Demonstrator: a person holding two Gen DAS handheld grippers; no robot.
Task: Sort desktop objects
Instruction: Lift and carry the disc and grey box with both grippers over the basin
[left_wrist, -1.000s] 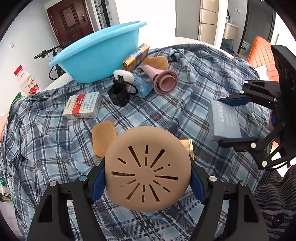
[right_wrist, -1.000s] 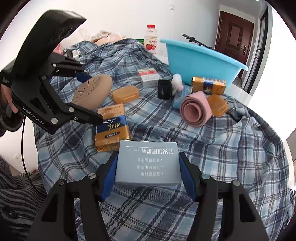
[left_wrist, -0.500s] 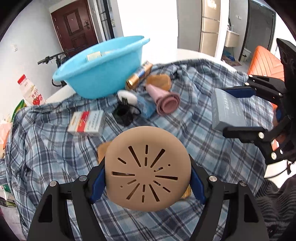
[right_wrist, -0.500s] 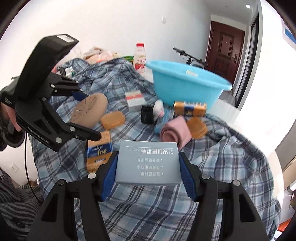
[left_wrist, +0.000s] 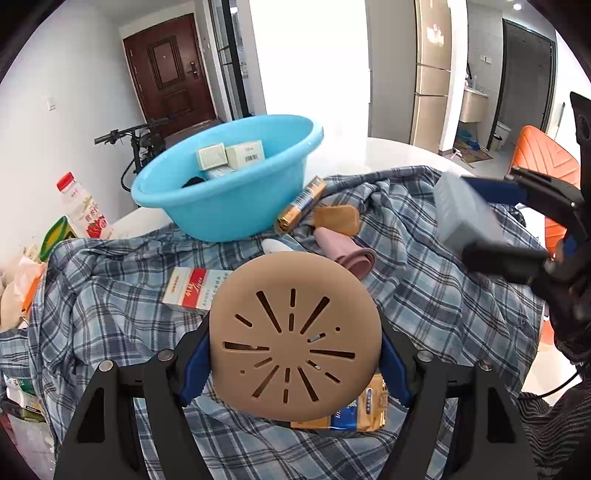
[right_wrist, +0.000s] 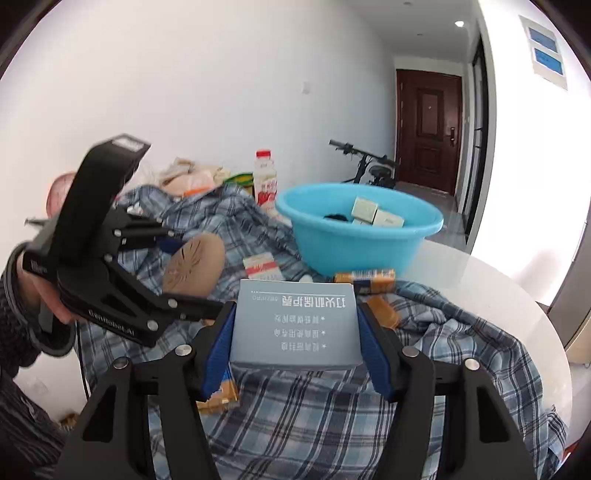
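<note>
Item: our left gripper (left_wrist: 295, 350) clamps a round tan slotted disc (left_wrist: 295, 347); our right gripper (right_wrist: 295, 332) clamps a flat grey printed box (right_wrist: 295, 325). Both held above the blue plaid cloth (left_wrist: 424, 295), short of the light-blue plastic basin (right_wrist: 354, 240). Only the right view shows our left hand (right_wrist: 40, 291).

A blue-and-white plaid cloth (left_wrist: 424, 295) covers the table. On it stands a light blue basin (left_wrist: 229, 206) with pale boxes (left_wrist: 229, 155) inside. Beside the basin lie a gold-and-blue pack (left_wrist: 301, 203), an amber soap case (left_wrist: 338, 219) and a pink roll (left_wrist: 347, 251). In front of the basin are a red-and-white carton (left_wrist: 192, 290), a tan slotted disc (left_wrist: 295, 350) and a grey-blue box (right_wrist: 295, 325) with white lettering.
</note>
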